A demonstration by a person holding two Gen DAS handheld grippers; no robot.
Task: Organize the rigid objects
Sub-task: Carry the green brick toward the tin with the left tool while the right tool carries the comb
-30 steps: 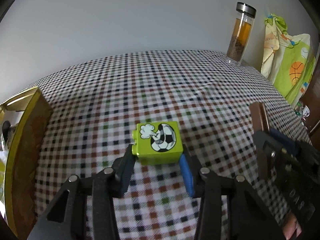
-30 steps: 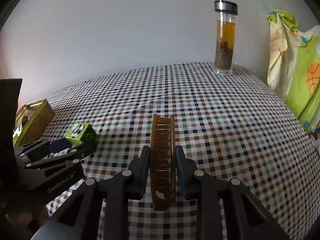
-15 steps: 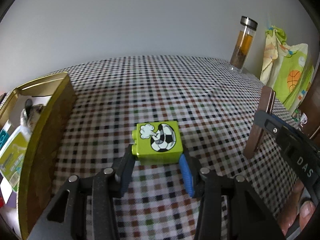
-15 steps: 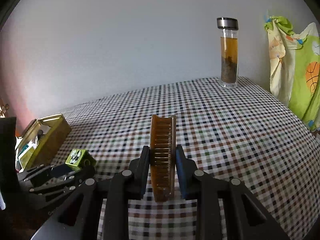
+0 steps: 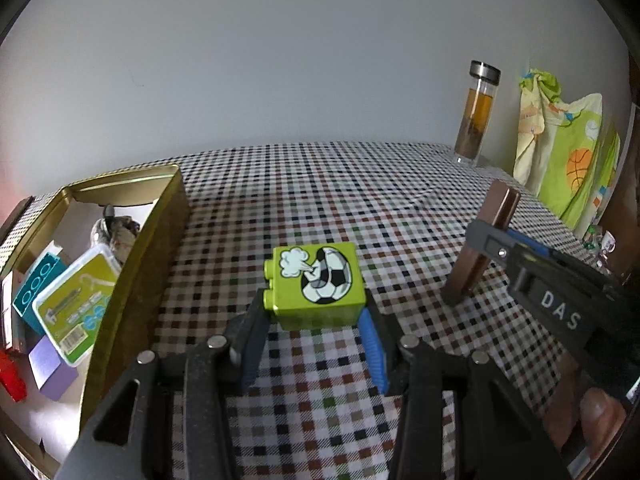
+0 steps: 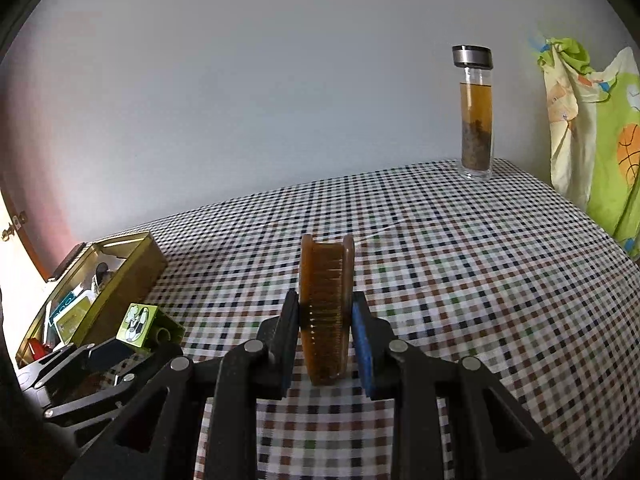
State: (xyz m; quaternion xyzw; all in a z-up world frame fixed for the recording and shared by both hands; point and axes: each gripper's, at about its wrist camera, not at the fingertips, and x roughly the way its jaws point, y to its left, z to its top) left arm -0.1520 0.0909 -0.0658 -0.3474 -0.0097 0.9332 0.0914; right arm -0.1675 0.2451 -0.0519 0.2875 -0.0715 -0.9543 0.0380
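My left gripper (image 5: pixel 314 316) is shut on a lime-green toy block (image 5: pixel 318 284) with a football print, held above the checked tablecloth, just right of an open gold tin (image 5: pixel 132 256). The tin holds several small items. My right gripper (image 6: pixel 326 320) is shut on a brown comb (image 6: pixel 326 300), held upright on edge above the cloth. In the left wrist view the comb (image 5: pixel 480 248) and right gripper (image 5: pixel 504 242) are to the right. In the right wrist view the block (image 6: pixel 140 322), left gripper (image 6: pixel 132 344) and tin (image 6: pixel 132 276) are at the lower left.
A glass bottle of amber liquid with a steel cap (image 5: pixel 478 114) (image 6: pixel 476 112) stands at the table's far right. A green and yellow printed cloth (image 5: pixel 568 156) hangs beyond the right edge. A plain wall is behind the table.
Both grippers have risen and drawn back with their objects. The gold tin has come into fuller view at the left, its contents now showing. Both grips are unchanged.
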